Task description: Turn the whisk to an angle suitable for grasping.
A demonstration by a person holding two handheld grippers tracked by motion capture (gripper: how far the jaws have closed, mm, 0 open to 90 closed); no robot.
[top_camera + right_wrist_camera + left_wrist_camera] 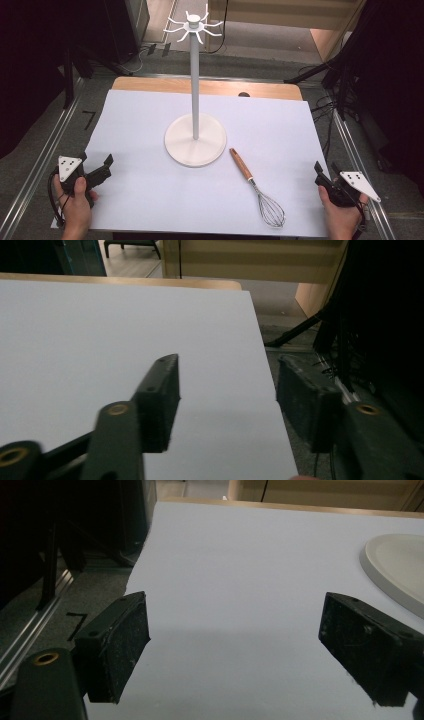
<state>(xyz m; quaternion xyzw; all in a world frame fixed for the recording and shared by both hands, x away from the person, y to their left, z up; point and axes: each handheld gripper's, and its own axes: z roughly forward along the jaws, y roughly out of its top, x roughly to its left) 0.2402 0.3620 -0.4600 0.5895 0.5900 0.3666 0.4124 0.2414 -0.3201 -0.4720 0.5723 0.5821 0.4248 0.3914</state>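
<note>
A white hook stand (195,142) rises from a round base at the middle of the white sheet (140,195), with its ring of hooks (193,25) high up. A wire whisk (256,187) with a wooden handle lies flat to the right of the base, wire end toward me. My left gripper (95,161) rests at the sheet's left front edge, open, nothing between its jaws (235,645); the stand's base (395,565) shows at its far right. My right gripper (325,170) sits at the sheet's right front edge, open and empty (227,395).
The wooden table edge (210,86) shows beyond the sheet. Metal rails (40,165) run along both sides of the table, with cables and dark tripod legs (345,75) on the floor at the right.
</note>
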